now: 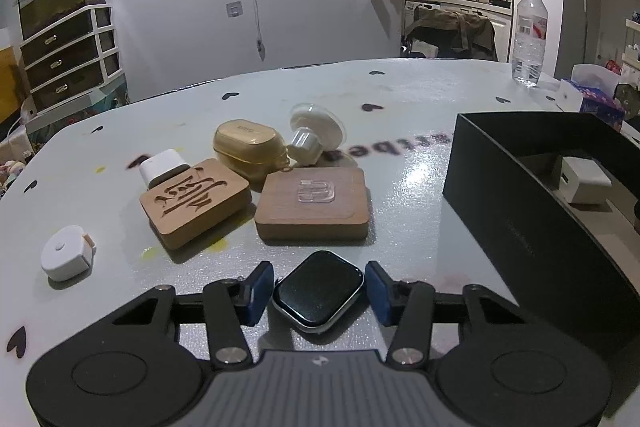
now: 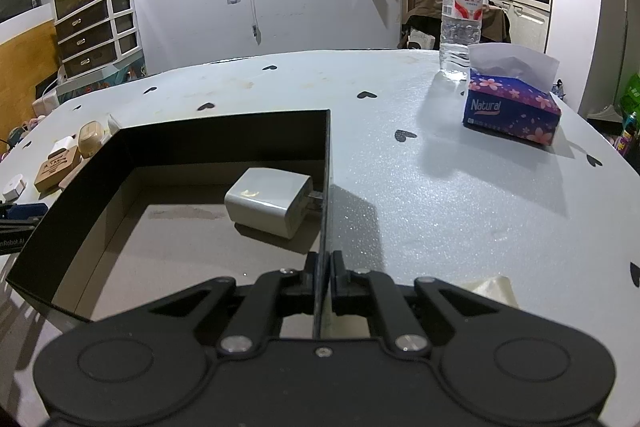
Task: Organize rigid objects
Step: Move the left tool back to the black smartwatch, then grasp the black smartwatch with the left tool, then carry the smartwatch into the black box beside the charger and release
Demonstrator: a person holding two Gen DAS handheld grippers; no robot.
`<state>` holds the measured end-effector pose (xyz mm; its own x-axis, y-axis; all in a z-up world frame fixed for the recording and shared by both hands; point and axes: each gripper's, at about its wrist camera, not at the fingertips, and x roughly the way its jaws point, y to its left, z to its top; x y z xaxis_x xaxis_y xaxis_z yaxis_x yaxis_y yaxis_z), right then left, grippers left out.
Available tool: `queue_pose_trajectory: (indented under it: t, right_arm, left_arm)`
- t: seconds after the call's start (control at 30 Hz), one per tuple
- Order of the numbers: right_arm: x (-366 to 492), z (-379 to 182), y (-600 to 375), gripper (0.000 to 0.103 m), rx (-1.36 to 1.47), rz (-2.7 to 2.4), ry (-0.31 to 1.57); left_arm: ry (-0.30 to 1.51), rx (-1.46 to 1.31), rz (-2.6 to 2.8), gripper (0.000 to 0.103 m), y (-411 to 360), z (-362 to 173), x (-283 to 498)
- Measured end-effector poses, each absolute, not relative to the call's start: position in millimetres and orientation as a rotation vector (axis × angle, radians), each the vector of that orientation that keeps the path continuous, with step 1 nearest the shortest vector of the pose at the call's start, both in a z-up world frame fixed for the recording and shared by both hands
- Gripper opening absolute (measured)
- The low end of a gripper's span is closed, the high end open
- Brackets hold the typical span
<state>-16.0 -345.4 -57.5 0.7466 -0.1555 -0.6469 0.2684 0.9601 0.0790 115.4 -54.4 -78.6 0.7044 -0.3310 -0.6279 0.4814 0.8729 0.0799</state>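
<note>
One charger (image 2: 269, 202) boxed; left tool (image 1: 319, 293) straddling smartwatch (image 1: 319, 291), pads apart; right tool (image 2: 322, 277) clamped on black box (image 2: 224, 135) wall; six items left.

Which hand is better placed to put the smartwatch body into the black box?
Left. The left gripper straddles the watch body, beside the black box. The right gripper is shut on the box wall, steadying it.

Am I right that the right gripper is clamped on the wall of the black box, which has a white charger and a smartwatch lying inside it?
Not quite. The right gripper is clamped on the black box wall, but only the white charger lies inside, as the right wrist view shows. The smartwatch lies on the table, between the left gripper fingers, in the left wrist view.
</note>
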Motion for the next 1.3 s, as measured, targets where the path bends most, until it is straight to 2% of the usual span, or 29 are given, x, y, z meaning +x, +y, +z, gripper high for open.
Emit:
queue_pose_trajectory:
  t: [0.33, 0.47, 0.63, 0.83, 0.97, 1.3]
  right_arm:
    - [-16.2, -57.6, -345.6, 0.006, 0.173, -0.233, 0.69]
    - [-16.3, -57.6, -345.5, 0.006, 0.174, -0.233, 0.689]
    - [-16.3, -57.7, -345.5, 0.006, 0.174, -0.233, 0.689]
    - [-16.4, -57.7, -345.5, 0.006, 0.175, -0.233, 0.688]
    - [-16.5, -57.8, -345.7, 0.006, 0.175, -0.233, 0.688]
    - [-16.2, -57.6, -344.8, 0.006, 0.176, -0.234, 0.686]
  left_arm:
    - [0.671, 0.265, -0.468, 0.051, -54.8, -75.2, 109.9]
    - [0.697, 0.262, -0.507, 0.058, -55.6, -72.8, 102.8]
    - [0.714, 0.274, -0.554, 0.057, -58.7, -71.5, 90.4]
    - [0.704, 0.26, -0.526, 0.053, -63.7, -68.7, 93.0]
    - [0.726, 0.254, -0.495, 0.04, -67.5, -72.1, 101.5]
    - [0.685, 0.153, -0.482, 0.04, -65.0, -51.5, 97.2]
